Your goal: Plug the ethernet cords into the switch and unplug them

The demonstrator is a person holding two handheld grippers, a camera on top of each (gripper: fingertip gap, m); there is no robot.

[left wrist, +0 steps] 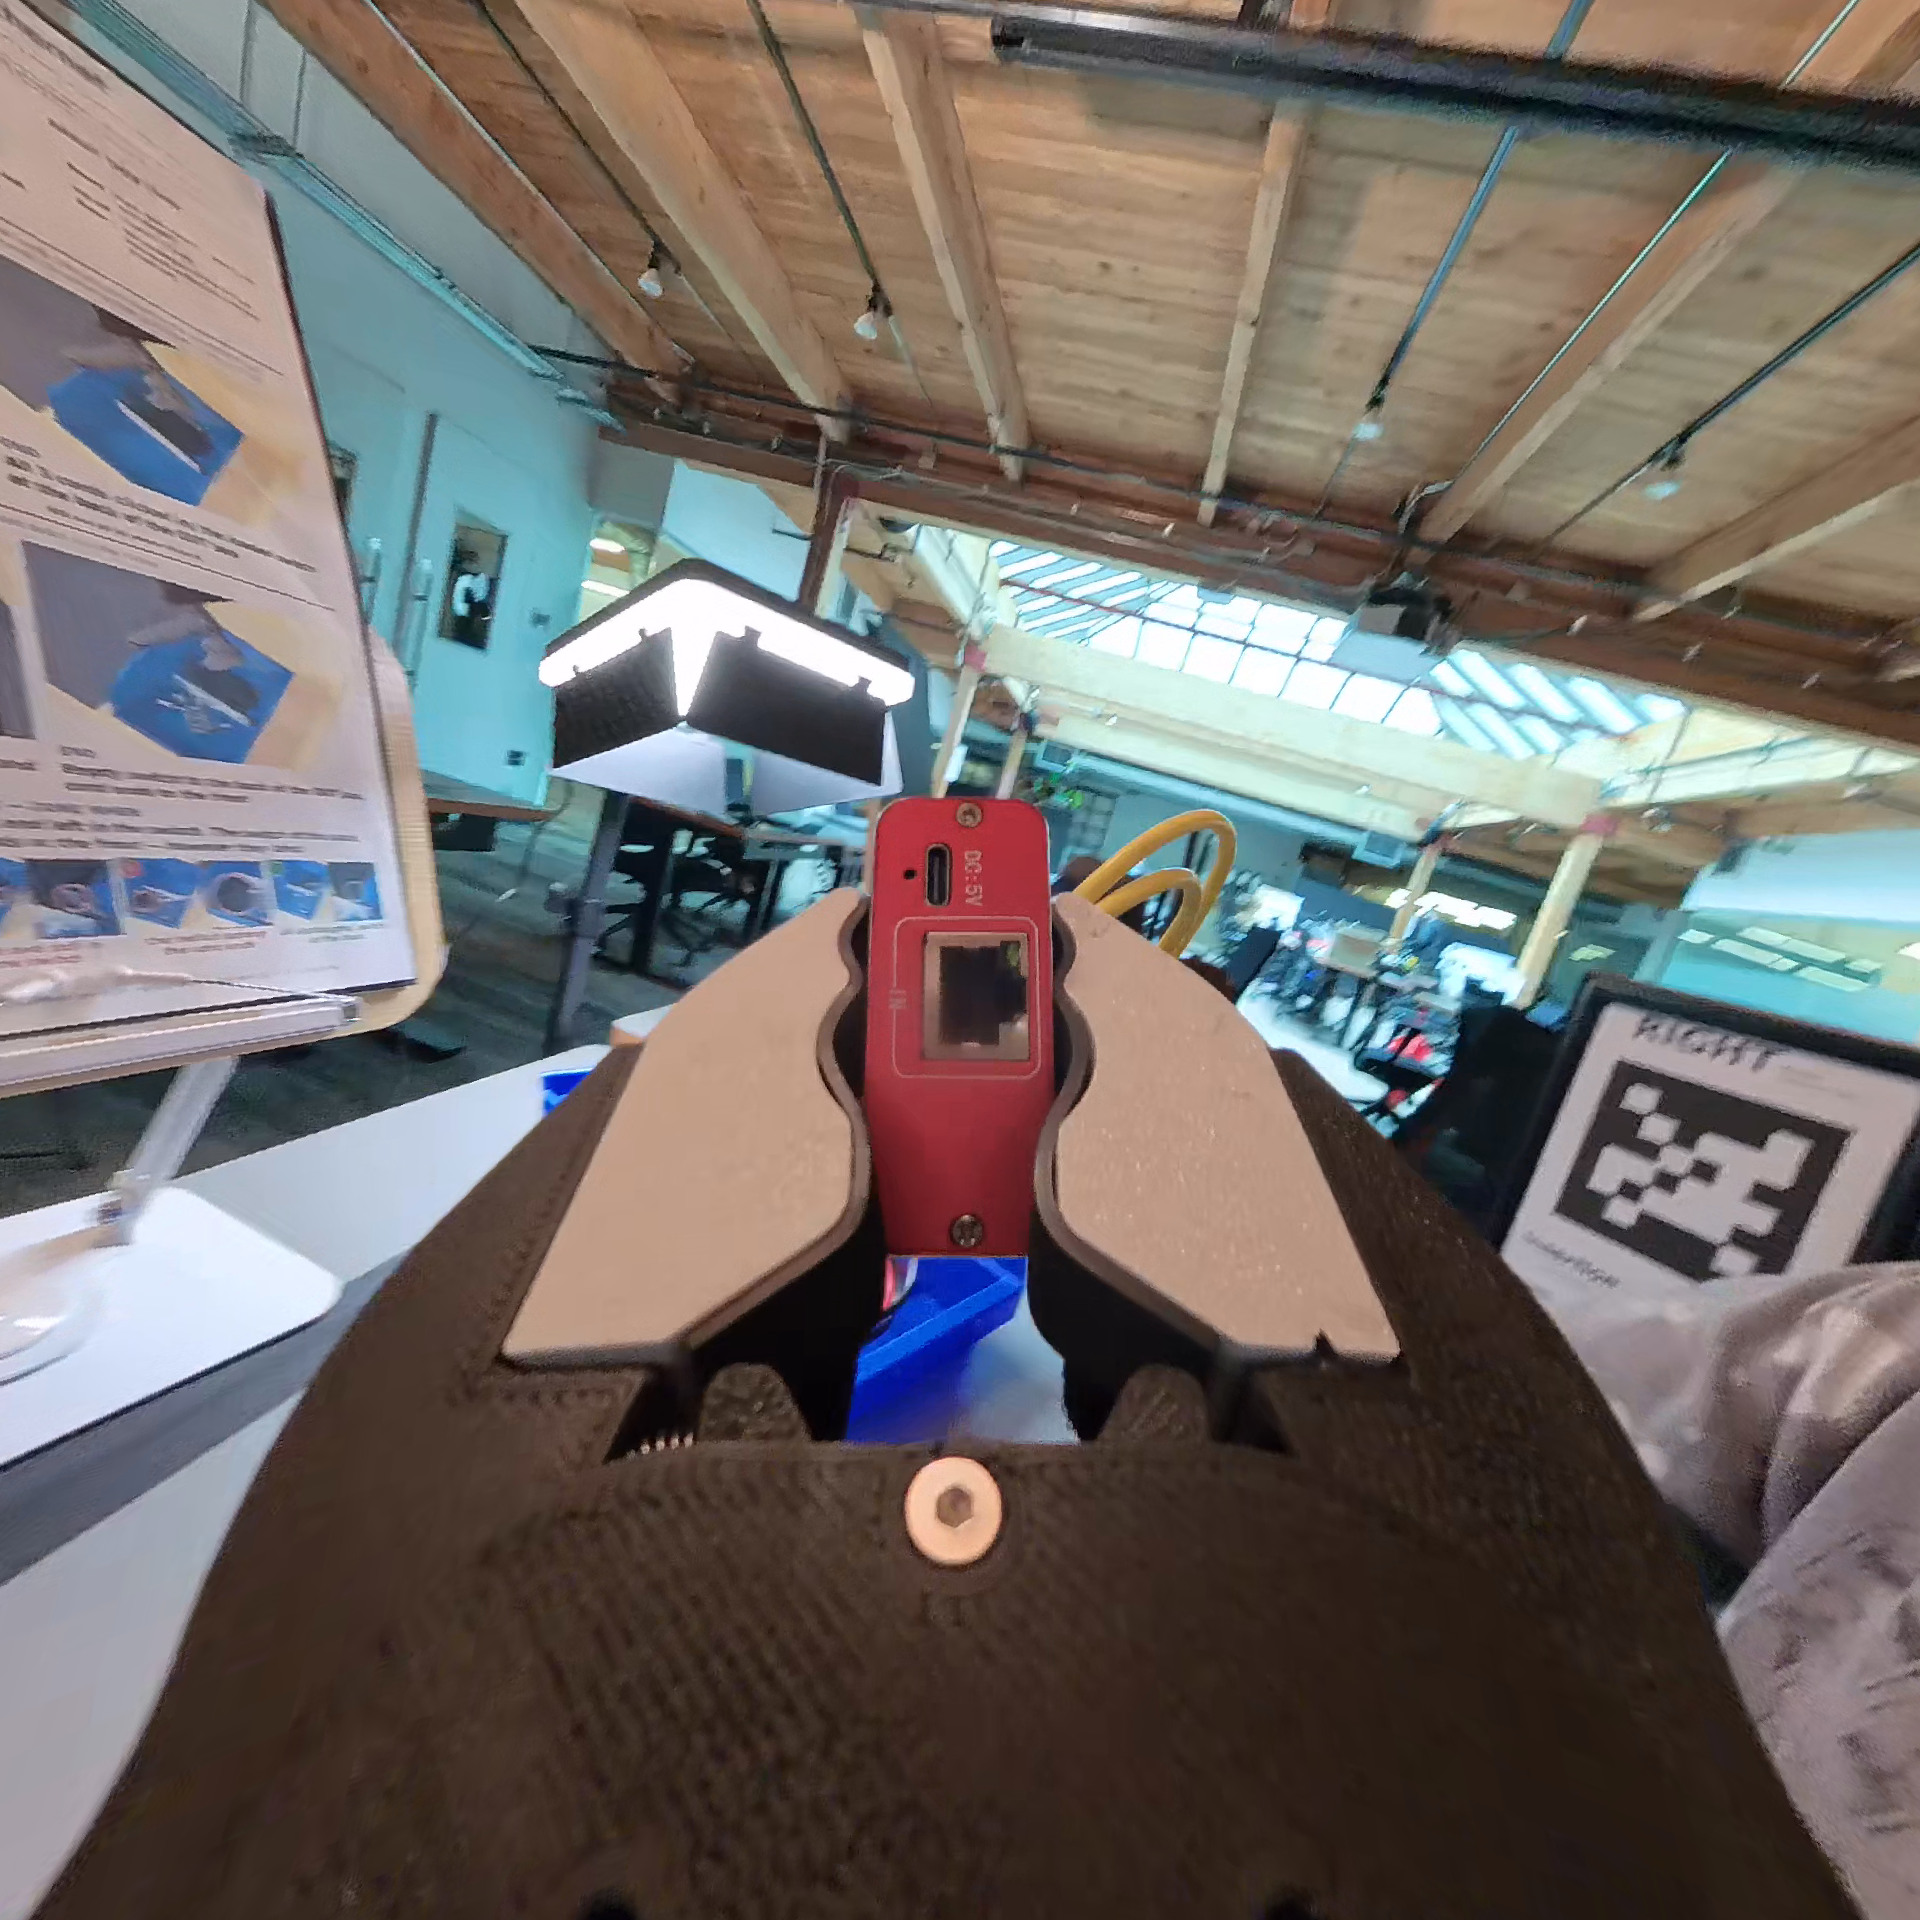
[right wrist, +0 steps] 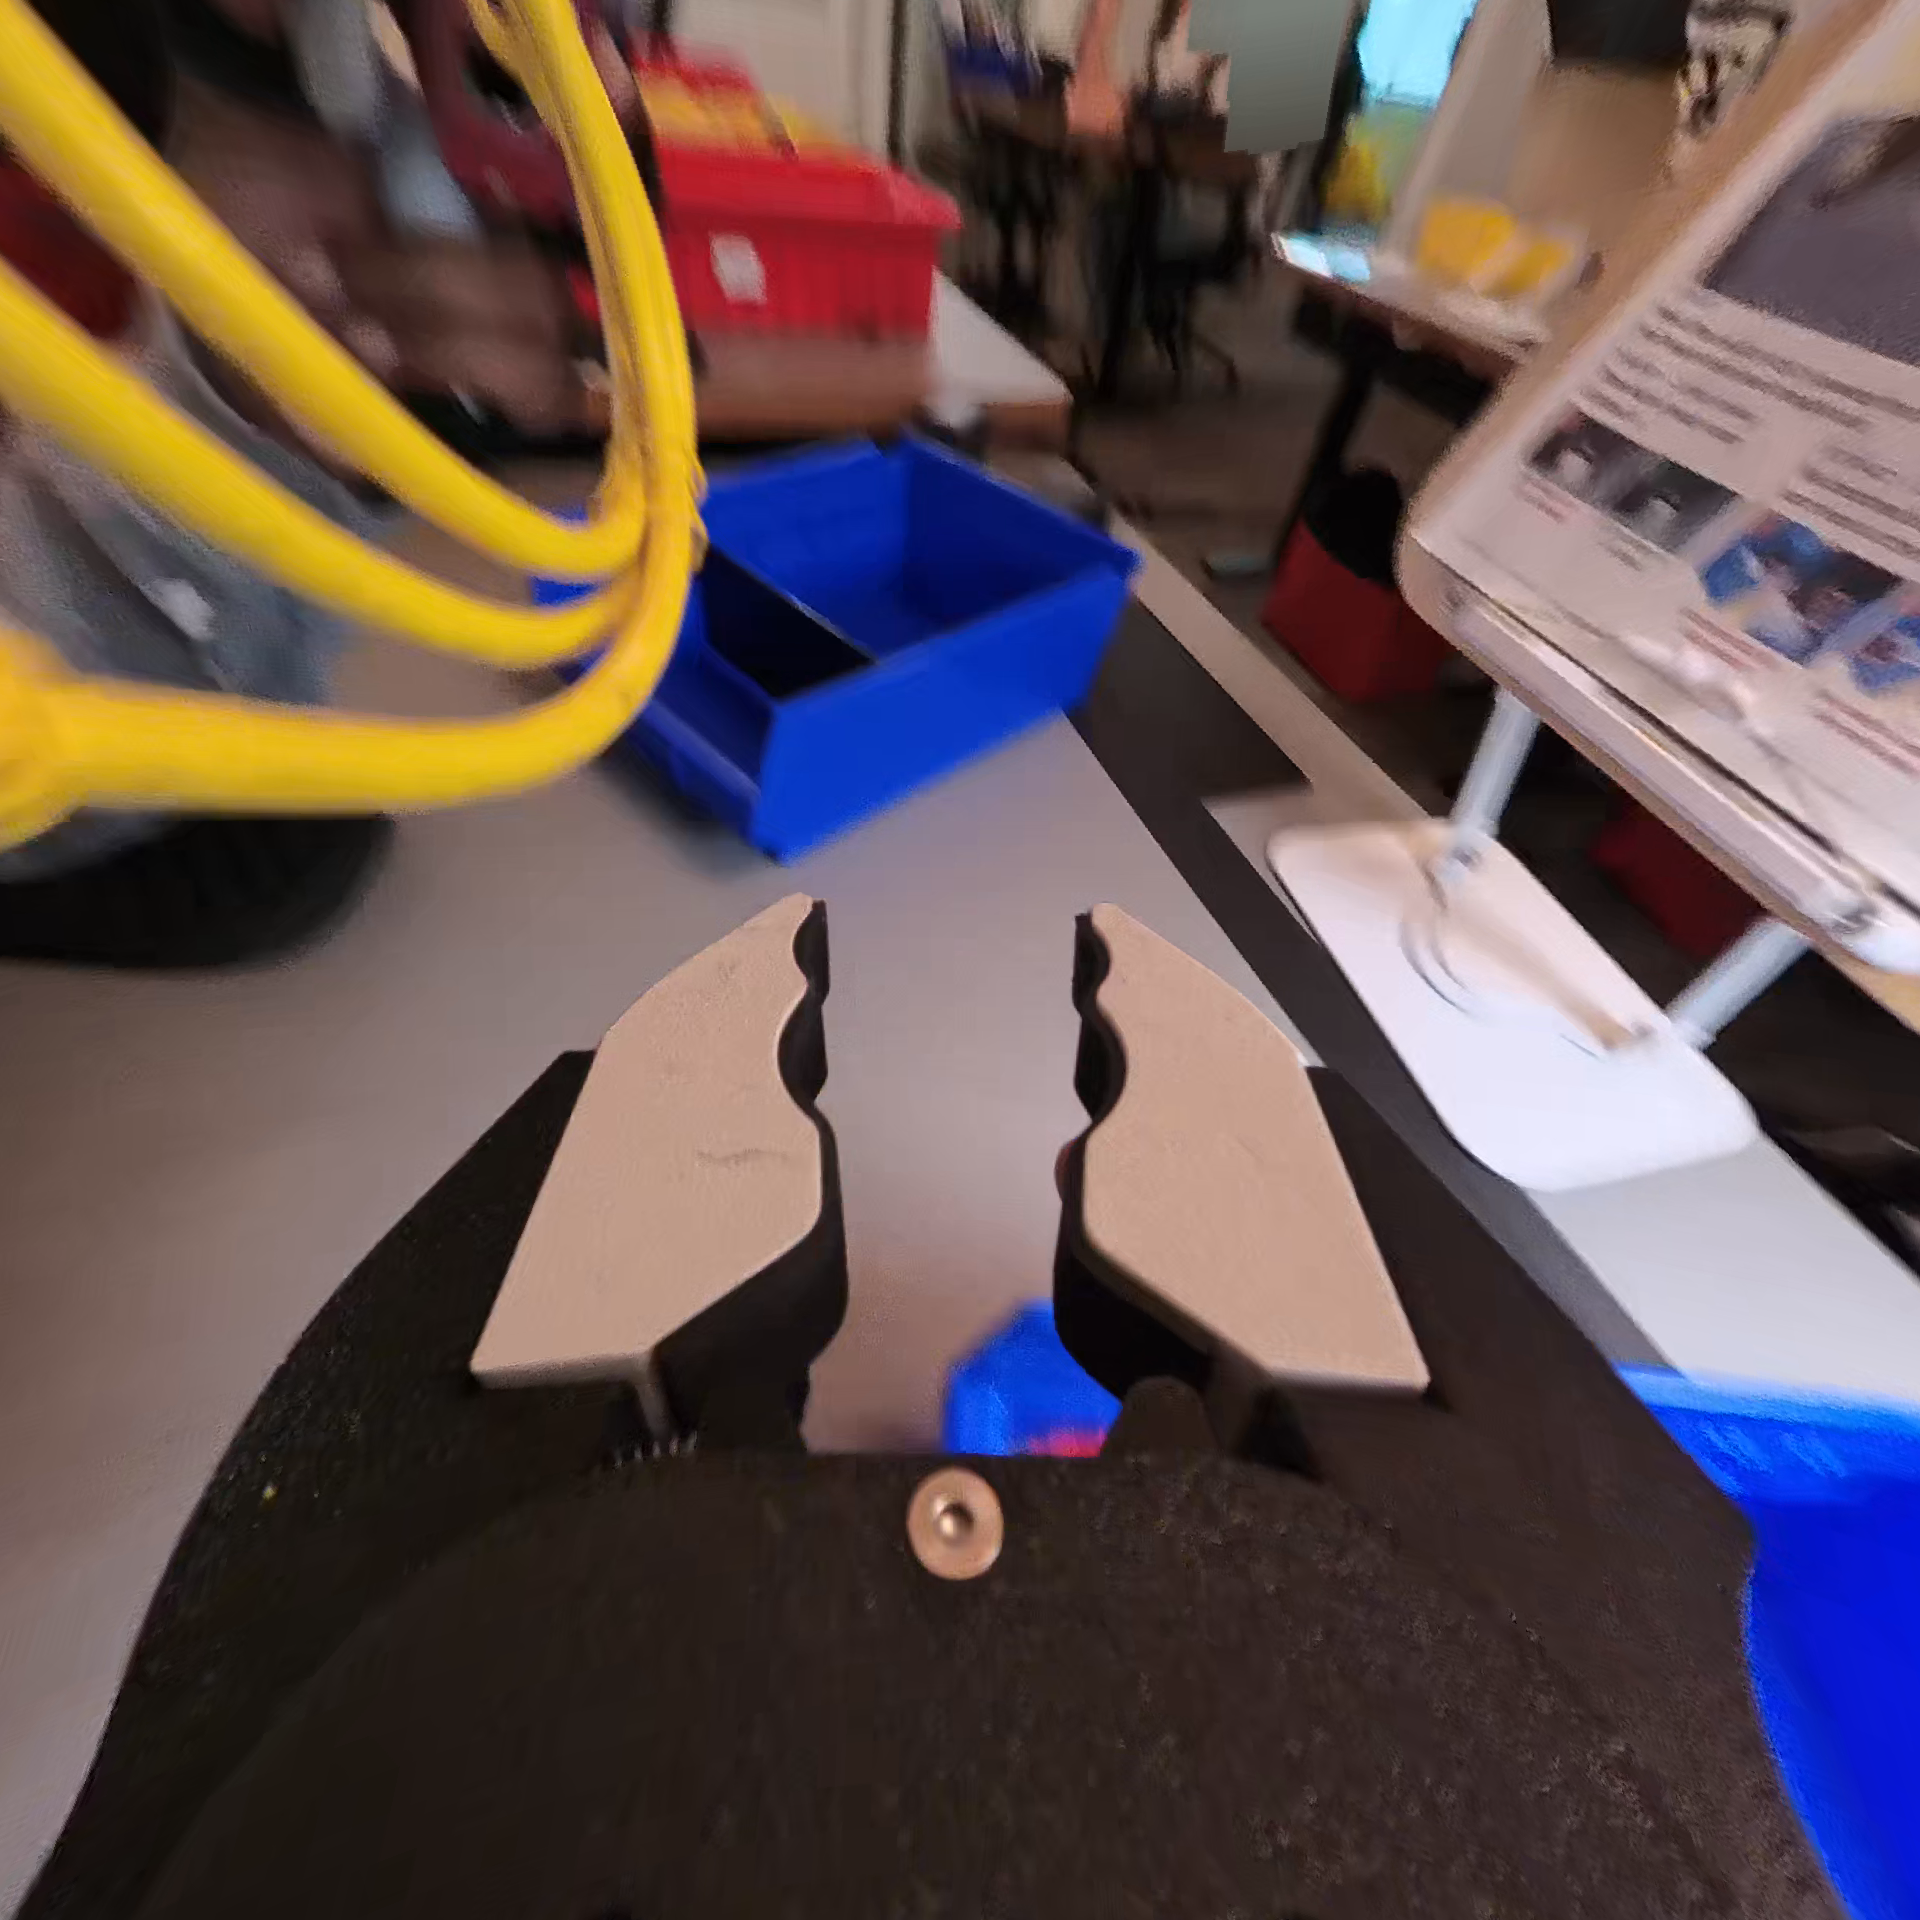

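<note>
Clamping the red metal switch box (left wrist: 957, 1023) between their grey fingers (left wrist: 727, 1132), the left tongs (left wrist: 957, 935) hold it upright and lifted clear of the pale grey tabletop (left wrist: 156, 1621), tilted up toward the wooden ceiling. The box's end face looks back at the camera, with one square network port in its middle and a small slot port above that. Just behind the box, on its right, loops of yellow ethernet cord (left wrist: 1169, 868) rise into view. Left of the box stands a printed instruction sheet on a clear stand (left wrist: 177, 623); right of it and lower, a framed black-and-white marker card (left wrist: 1714, 1174) and a grey sleeve (left wrist: 1808, 1538).

In the right wrist view, the right tongs (right wrist: 951, 956) stand apart with nothing between them, above the bare tabletop (right wrist: 260, 1091). The yellow ethernet cords (right wrist: 343, 488) hang in several loops up and to the left of these tongs. Beyond the cords sits an open blue plastic bin (right wrist: 914, 644), and farther off a red crate (right wrist: 790, 249), blurred.
</note>
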